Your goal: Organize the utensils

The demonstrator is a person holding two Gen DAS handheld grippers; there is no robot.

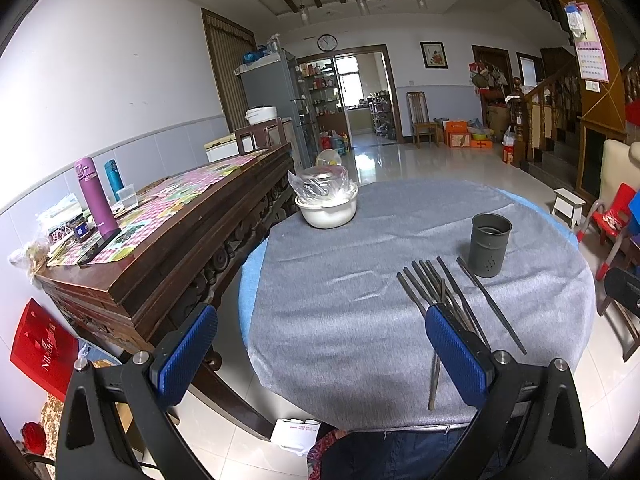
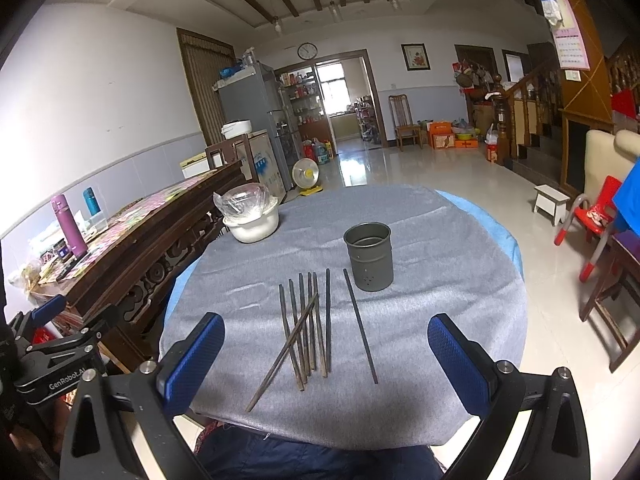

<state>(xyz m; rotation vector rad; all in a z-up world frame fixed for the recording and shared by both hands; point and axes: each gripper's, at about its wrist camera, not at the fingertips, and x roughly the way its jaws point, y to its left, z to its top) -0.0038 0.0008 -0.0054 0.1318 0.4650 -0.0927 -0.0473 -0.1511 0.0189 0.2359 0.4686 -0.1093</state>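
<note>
Right wrist view is showing my right gripper (image 2: pixel 324 354) hanging spread wide above the near edge of the round table (image 2: pixel 460 312), holding nothing. Dark chopsticks (image 2: pixel 308 320) are lying in a loose bundle between its fingers, one more lying apart to the right. Just beyond them the metal holder (image 2: pixel 370 256) is standing upright. My left gripper (image 1: pixel 316 354) is also gaping, empty.

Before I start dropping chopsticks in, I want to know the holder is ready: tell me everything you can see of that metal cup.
The cup is a dull grey metal cylinder, upright on the grey tablecloth, mouth open and apparently empty. Small drain holes pierce its lower wall. It stands just beyond the loose chopsticks, right of them; the lone chopstick's far tip ends close to its base, contact unclear. Neither gripper touches it.
</note>
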